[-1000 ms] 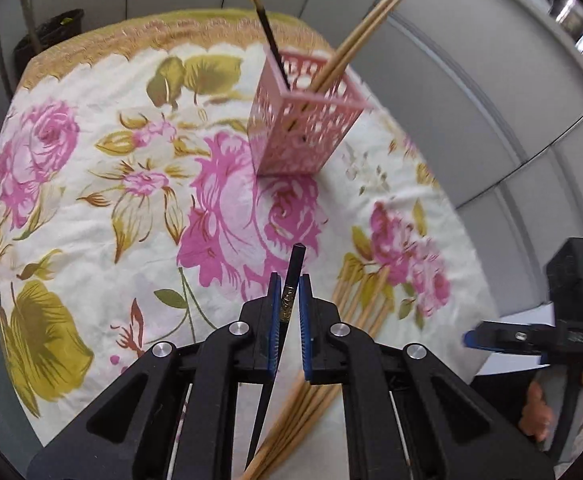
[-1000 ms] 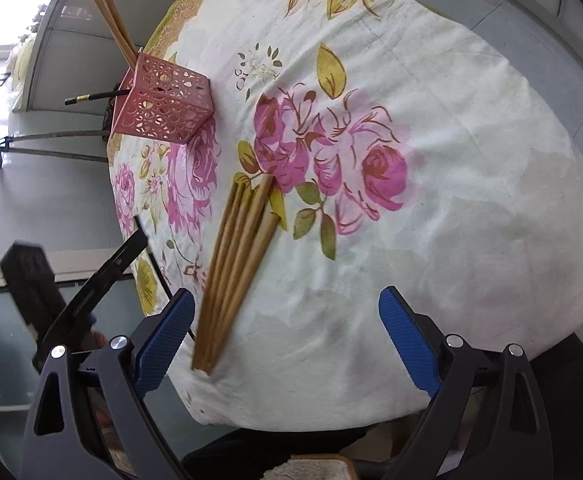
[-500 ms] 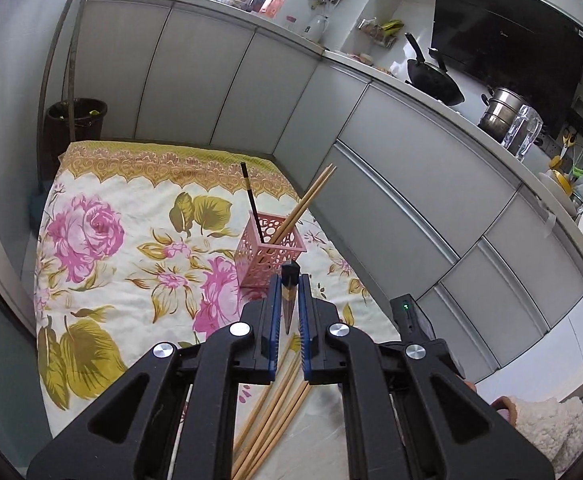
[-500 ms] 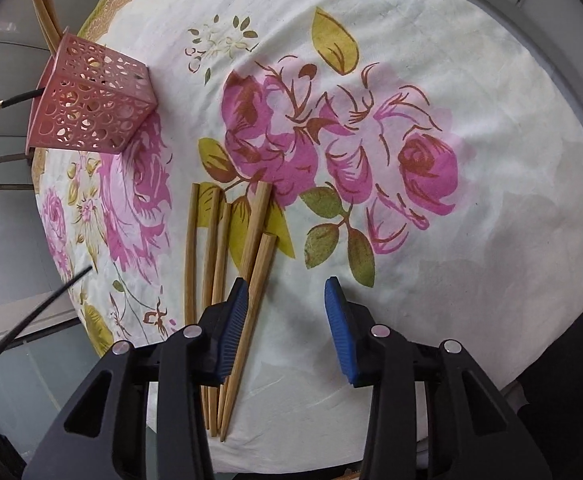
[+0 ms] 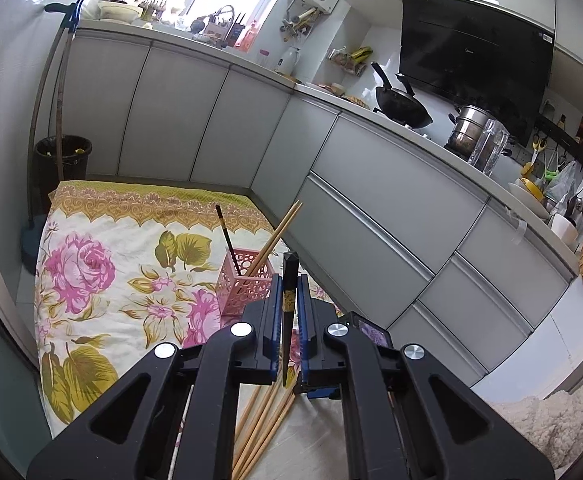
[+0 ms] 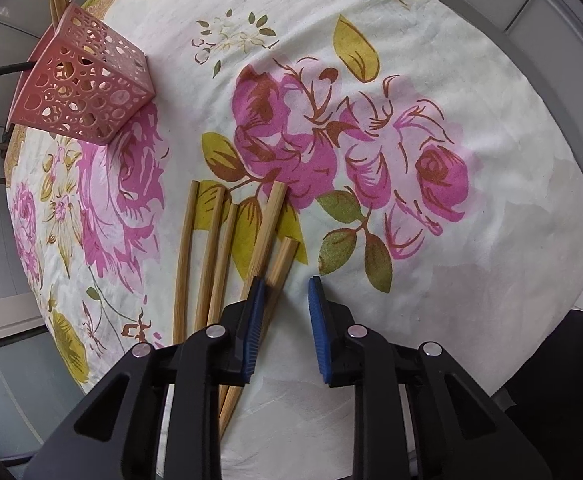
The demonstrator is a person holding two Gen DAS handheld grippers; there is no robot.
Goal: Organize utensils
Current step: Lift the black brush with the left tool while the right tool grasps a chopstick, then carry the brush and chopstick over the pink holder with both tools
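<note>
My left gripper [image 5: 287,304] has its fingers clamped on a black chopstick [image 5: 289,280] — dark, glossy, square-headed, with a band of gold patterning just below the top. It stands nearly upright between the blue pads, its blunt end poking above them and its thin tip hanging below.

Beyond that chopstick sits the pink holder [image 5: 245,284], a perforated lattice box on the flowered cloth [image 5: 103,280] covering the bench. Inside it lean another black chopstick [image 5: 226,236] and a pair of bamboo ones [image 5: 279,232], tilted away from each other.

My right gripper [image 6: 284,292] points down at the cloth on the near side of the holder. Its fingers have just been closing, yet they stand apart with only bare cloth in the gap. Five loose bamboo chopsticks [image 6: 221,252] lie flat in a rough fan — pale tan, square-cut ends toward the holder. The left finger [image 6: 256,304] lies over the rightmost two, and I cannot tell if it touches them.
</note>
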